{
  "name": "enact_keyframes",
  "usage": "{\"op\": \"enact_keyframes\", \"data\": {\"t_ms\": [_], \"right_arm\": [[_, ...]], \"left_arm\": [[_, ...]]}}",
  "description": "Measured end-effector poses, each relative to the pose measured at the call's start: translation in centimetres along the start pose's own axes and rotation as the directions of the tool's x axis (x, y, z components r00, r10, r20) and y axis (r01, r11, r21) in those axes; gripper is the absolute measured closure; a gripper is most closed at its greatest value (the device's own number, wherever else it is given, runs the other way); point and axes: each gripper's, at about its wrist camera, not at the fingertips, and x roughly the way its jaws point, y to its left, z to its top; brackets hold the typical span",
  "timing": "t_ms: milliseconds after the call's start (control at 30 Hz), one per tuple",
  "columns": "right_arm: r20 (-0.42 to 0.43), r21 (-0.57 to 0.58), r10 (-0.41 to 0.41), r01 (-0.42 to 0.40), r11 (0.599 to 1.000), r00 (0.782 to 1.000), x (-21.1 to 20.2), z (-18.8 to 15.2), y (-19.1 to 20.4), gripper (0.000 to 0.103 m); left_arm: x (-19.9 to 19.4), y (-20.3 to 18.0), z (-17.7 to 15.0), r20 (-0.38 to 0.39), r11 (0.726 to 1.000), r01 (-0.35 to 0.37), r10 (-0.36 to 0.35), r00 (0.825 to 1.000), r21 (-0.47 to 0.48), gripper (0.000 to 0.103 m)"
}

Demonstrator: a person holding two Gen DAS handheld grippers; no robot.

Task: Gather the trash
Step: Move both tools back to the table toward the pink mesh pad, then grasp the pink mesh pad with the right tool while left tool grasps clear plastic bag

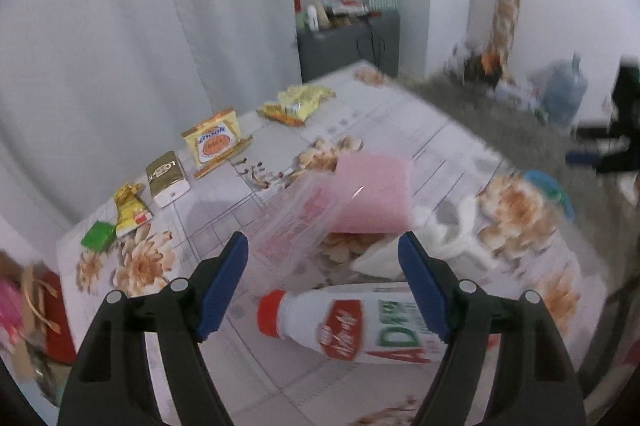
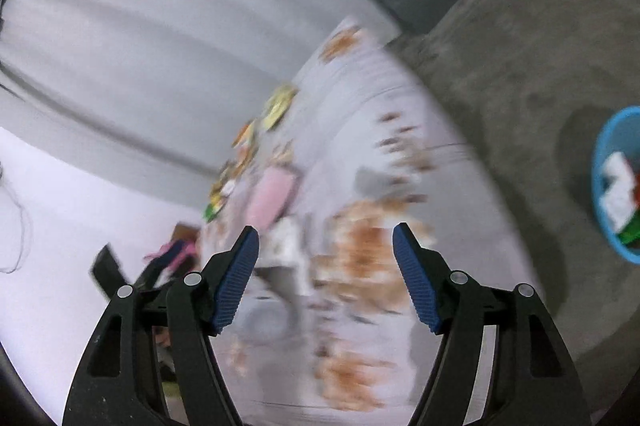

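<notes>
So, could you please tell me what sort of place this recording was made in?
Probably a lived-in room at home: a table under a flower-printed plastic cloth, a grey cabinet crowded with bottles, and a blue plastic bin on the bare concrete floor.

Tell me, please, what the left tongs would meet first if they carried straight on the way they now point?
Probably the white plastic bottle with the red cap, lying on its side on the floral tablecloth between the open left tongs. The pink plastic packet lies farther on, though depth is unclear.
</notes>
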Motion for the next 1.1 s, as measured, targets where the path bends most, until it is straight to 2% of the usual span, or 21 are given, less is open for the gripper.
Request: {"op": "enact_keyframes", "data": {"t_ms": [167,300,433,567,767,967,1000,1067,1100], "right_arm": [[-0.165,0.122,0.05,-0.03,0.992,0.985,6.2,2.4,2.4,0.035],[-0.256,0.229,0.053,0.007,0.973,0.965,10.9,3.6,2.8,0.035],[-0.295,0.309,0.044,0.052,0.95,0.955,14.2,4.4,2.6,0.035],[-0.333,0.331,0.037,0.08,0.94,0.942,16.4,4.2,2.8,0.035],[-0.352,0.351,0.04,0.092,0.932,0.935,18.5,4.1,3.0,0.036],[-0.349,0.382,0.068,0.075,0.921,0.934,20.0,3.8,2.7,0.049],[-0.345,0.385,0.069,0.074,0.92,0.936,20.0,3.7,2.6,0.053],[-0.341,0.395,0.074,0.072,0.916,0.937,19.8,3.6,2.2,0.062],[-0.337,0.402,0.082,0.065,0.913,0.938,19.7,3.6,1.9,0.066]], "left_arm": [[3.4,0.7,0.9,-0.131,0.998,0.028,-0.021,0.991,0.048,0.028],[5.4,0.8,1.0,-0.189,0.996,0.016,0.001,0.982,0.088,0.03],[7.1,0.5,1.1,-0.236,0.993,0.009,0.019,0.972,0.118,0.033],[8.3,0.2,1.0,-0.268,0.99,0.005,0.032,0.963,0.138,0.042],[9.0,1.0,1.2,-0.285,0.997,0.014,0.009,0.959,0.078,0.055],[9.2,2.2,1.6,-0.282,0.999,0.035,-0.033,0.959,0.003,0.069],[9.2,2.4,1.7,-0.278,0.999,0.04,-0.04,0.96,-0.008,0.07],[9.3,2.6,1.8,-0.276,0.999,0.047,-0.05,0.96,-0.019,0.082],[9.3,2.7,1.8,-0.276,0.999,0.049,-0.054,0.96,-0.024,0.082]]}}
